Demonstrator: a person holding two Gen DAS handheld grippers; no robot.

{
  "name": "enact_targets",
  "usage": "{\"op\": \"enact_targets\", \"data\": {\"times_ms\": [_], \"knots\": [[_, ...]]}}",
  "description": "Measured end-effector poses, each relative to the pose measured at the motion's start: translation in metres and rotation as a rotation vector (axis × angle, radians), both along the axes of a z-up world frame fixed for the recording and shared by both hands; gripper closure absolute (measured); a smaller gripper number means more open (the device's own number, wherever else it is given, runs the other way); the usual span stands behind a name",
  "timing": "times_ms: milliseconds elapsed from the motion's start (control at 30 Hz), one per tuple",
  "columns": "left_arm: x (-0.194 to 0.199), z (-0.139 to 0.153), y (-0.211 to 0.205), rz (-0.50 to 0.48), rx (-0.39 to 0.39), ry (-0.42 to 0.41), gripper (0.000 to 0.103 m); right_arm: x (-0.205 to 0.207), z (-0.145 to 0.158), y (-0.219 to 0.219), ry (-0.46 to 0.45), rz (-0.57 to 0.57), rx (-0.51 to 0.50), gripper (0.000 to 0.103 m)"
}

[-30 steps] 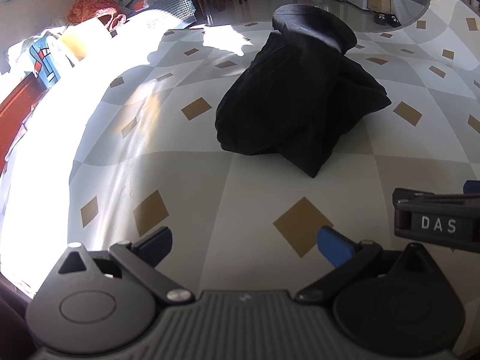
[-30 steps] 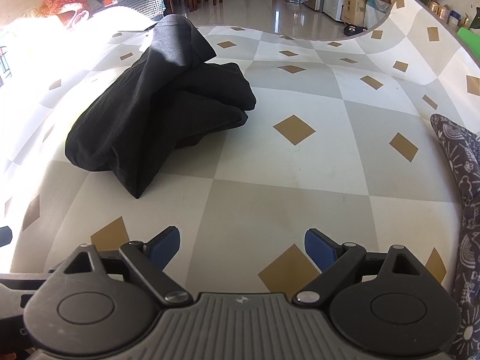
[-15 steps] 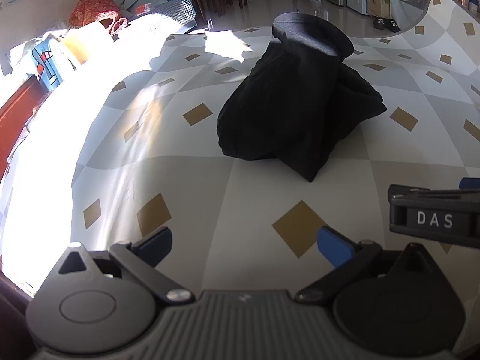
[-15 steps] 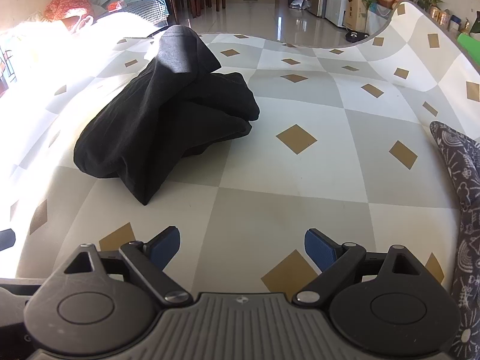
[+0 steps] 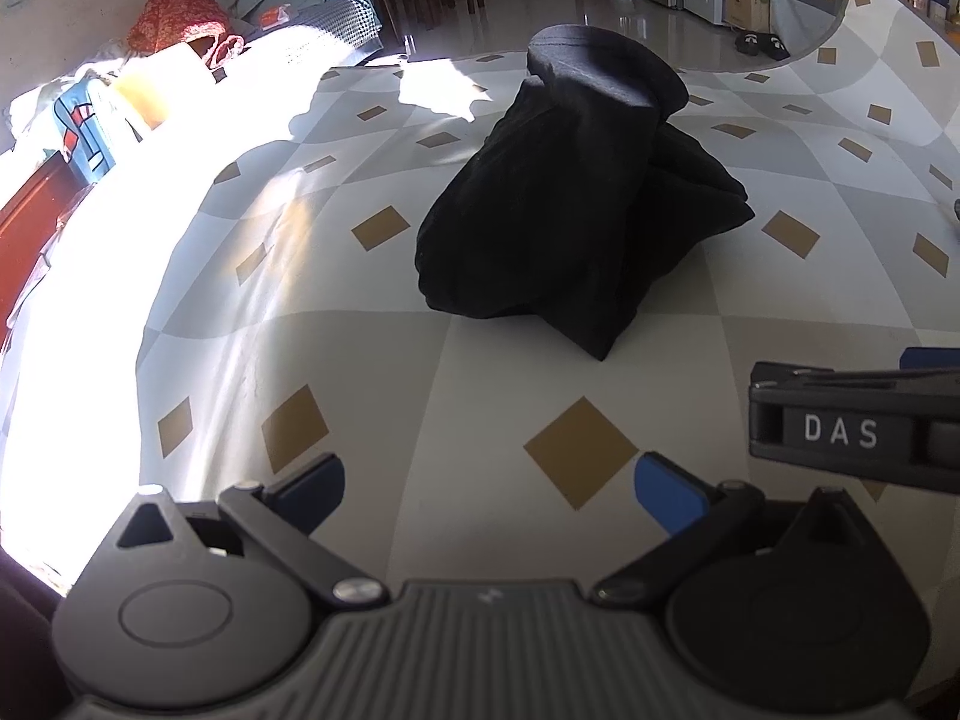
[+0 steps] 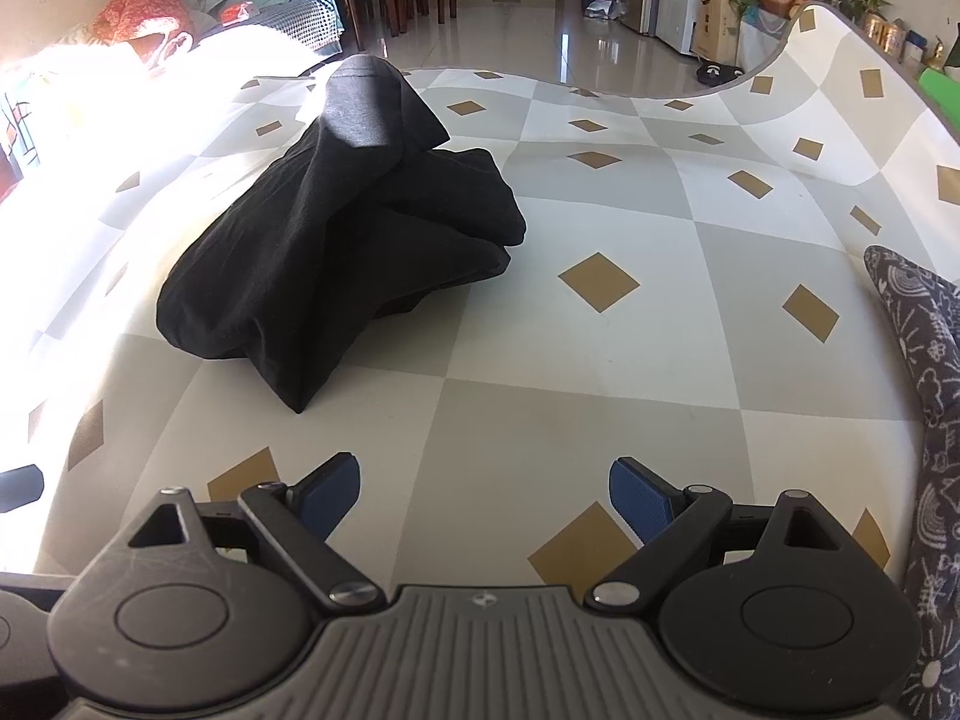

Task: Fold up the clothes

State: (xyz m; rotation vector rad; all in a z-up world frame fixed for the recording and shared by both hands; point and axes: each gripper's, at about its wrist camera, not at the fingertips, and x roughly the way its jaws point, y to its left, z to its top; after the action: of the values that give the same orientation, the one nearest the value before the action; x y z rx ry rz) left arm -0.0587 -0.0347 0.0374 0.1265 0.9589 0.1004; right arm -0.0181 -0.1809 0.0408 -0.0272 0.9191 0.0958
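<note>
A crumpled black garment (image 5: 576, 210) lies in a heap on the checked tablecloth (image 5: 492, 408), one end standing up in a peak. The right wrist view has the same black garment (image 6: 336, 240) at centre left. My left gripper (image 5: 489, 483) hangs open above the cloth, short of the heap, with nothing between its blue pads. My right gripper (image 6: 485, 495) is open too, also short of the garment and to its right. The right gripper's side (image 5: 858, 429), marked DAS, juts into the left wrist view at the right edge.
A dark patterned fabric (image 6: 924, 420) lies along the table's right edge. Strong sunlight washes out the table's left side (image 5: 90, 300). Piled clothes and cushions (image 5: 180, 30) sit beyond the far left; chairs and a tiled floor (image 6: 540, 30) lie behind.
The black garment sits slightly lower and nearer in both views than a second ago; both grippers stay open and empty.
</note>
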Motion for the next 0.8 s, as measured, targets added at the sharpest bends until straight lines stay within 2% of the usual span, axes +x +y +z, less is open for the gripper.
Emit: {"op": "enact_targets", "data": {"times_ms": [367, 533, 800], "knots": [[0.021, 0.009, 0.011, 0.051, -0.042, 0.01, 0.0, 0.015, 0.009, -0.006, 0.001, 0.001, 0.026, 0.013], [0.032, 0.013, 0.012, 0.044, -0.053, 0.027, 0.0, 0.025, 0.013, -0.008, 0.023, 0.015, 0.047, 0.013], [0.052, 0.022, 0.005, -0.028, -0.006, 0.04, 0.0, 0.043, 0.015, -0.012, 0.057, 0.026, 0.05, 0.013]]}}
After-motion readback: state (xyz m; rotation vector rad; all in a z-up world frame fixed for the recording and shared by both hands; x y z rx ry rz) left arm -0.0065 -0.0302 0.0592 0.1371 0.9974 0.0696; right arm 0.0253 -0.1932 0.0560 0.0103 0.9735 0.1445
